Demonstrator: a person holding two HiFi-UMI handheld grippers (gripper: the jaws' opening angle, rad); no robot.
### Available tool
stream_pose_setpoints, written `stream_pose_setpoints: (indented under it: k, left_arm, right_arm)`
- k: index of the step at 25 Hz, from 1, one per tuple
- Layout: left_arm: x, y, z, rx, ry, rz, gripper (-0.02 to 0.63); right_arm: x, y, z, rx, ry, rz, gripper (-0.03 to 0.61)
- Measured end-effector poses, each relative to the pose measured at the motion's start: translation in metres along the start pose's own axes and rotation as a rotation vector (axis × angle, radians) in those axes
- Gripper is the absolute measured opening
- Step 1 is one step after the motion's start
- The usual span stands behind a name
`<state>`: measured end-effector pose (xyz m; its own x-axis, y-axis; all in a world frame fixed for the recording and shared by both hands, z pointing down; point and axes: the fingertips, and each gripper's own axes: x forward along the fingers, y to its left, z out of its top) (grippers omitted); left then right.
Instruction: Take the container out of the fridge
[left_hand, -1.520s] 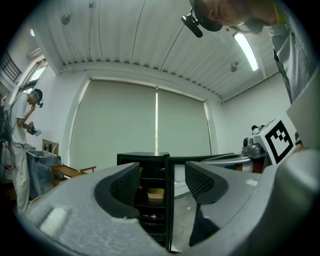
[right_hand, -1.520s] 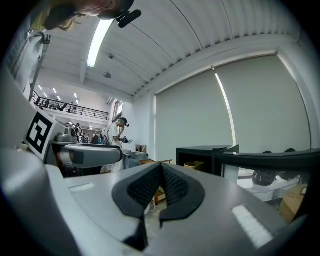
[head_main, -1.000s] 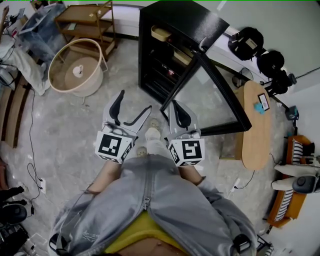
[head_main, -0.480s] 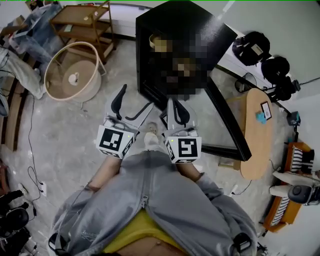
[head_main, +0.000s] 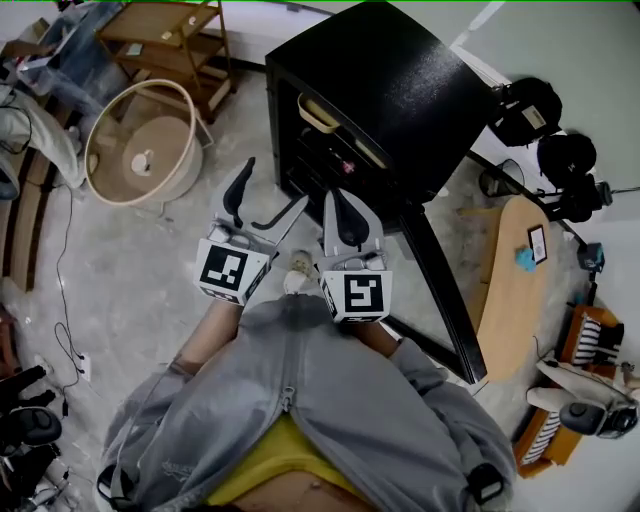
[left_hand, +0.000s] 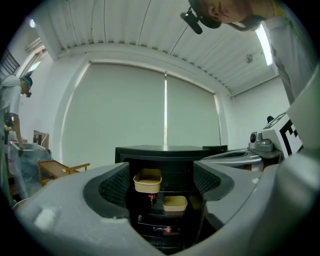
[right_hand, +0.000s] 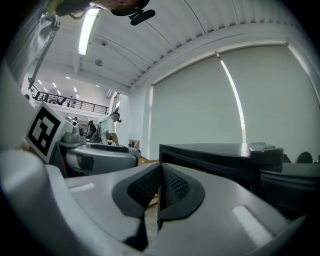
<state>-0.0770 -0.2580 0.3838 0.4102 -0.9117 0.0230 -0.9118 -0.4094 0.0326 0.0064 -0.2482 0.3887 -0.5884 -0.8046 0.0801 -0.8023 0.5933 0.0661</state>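
Note:
A small black fridge (head_main: 380, 80) stands on the floor with its glass door (head_main: 440, 290) swung open to the right. On its upper shelf sits a tan container (head_main: 318, 112) (left_hand: 147, 180); a second tan container (left_hand: 175, 203) rests one shelf lower, further right. My left gripper (head_main: 268, 200) (left_hand: 159, 186) is open and empty, a short way in front of the fridge opening, with both containers framed between its jaws. My right gripper (head_main: 340, 208) (right_hand: 159, 187) is shut with nothing in it, beside the left one near the open door.
A round beige basin (head_main: 140, 140) on a stand sits left of the fridge, with a wooden shelf rack (head_main: 170, 30) behind it. A wooden oval table (head_main: 515, 270) and black stools (head_main: 530, 110) stand right of the door. Cables lie on the floor at left. Drink cans occupy the lower fridge shelves.
The person has stepped closer to the fridge, so it looms larger under the head view. Both grippers have advanced towards the opening; their jaws look unchanged.

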Motion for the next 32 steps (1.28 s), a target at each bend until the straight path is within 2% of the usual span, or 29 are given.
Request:
stream_pose_setpoints:
  k: [10,20,32]
  left_arm:
    - [0.065,0.028,-0.029,0.033,0.046,-0.020,0.397]
    - [0.123,0.044,-0.072,0.075,0.102,-0.097,0.411]
    - [0.170,0.052,-0.133,0.063,0.189,-0.180,0.466]
  right_arm:
    - [0.043,-0.029,-0.023,0.035,0.042,-0.014,0.000]
    - [0.069,-0.049,-0.046,0.028,0.065,-0.112,0.000]
    - [0.077,-0.064,-0.076,0.039,0.112,-0.210,0.000]
